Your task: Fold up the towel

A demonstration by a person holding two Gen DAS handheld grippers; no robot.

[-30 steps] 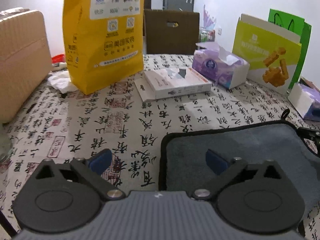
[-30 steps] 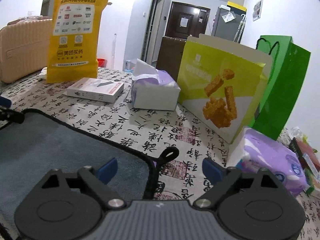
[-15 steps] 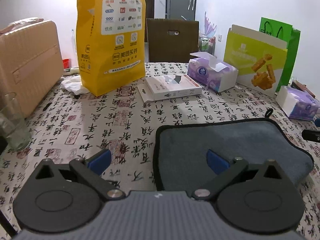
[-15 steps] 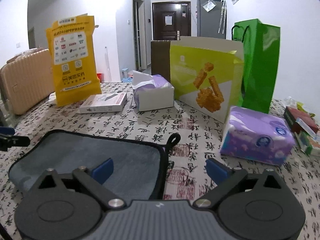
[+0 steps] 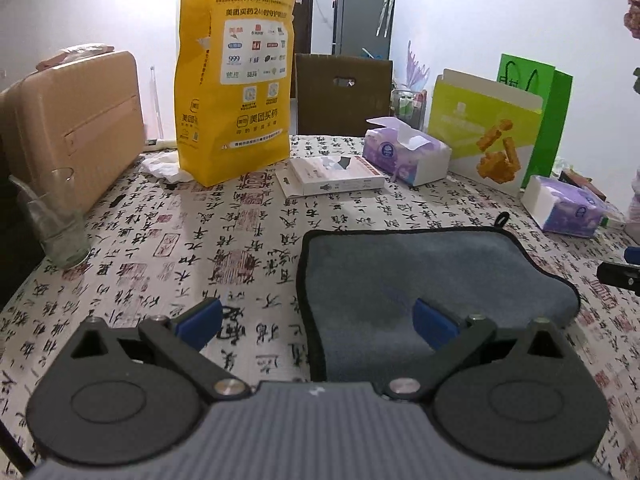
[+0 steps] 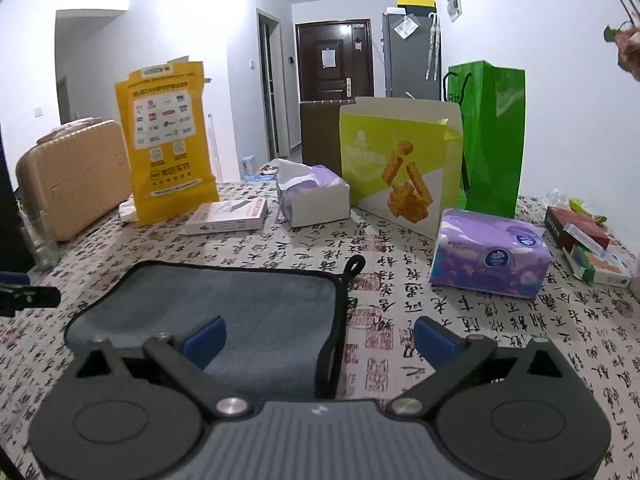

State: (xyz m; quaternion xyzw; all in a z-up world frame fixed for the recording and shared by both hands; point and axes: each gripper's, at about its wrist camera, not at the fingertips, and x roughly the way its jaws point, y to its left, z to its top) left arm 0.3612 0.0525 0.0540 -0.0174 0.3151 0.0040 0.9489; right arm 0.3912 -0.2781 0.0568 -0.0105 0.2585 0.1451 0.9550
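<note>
A grey towel (image 5: 420,276) with a black hem lies folded on the calligraphy-print tablecloth; it also shows in the right wrist view (image 6: 224,312). Its black hanging loop (image 6: 354,266) sticks out at the far corner. My left gripper (image 5: 316,324) is open and empty above the towel's left edge, with its right finger over the cloth. My right gripper (image 6: 320,340) is open and empty above the towel's right edge, with its left finger over the cloth. Each gripper's tip shows at the edge of the other's view.
Behind the towel stand a yellow paper bag (image 5: 234,84), a flat white box (image 5: 332,176), an open tissue box (image 5: 406,156), a lime carton (image 6: 400,172) and a green bag (image 6: 492,136). A purple tissue pack (image 6: 488,256) lies right. A glass (image 5: 52,224) and a beige suitcase (image 5: 68,128) are left.
Both grippers have pulled back and risen from the towel, open throughout. The towel stays on the table.
</note>
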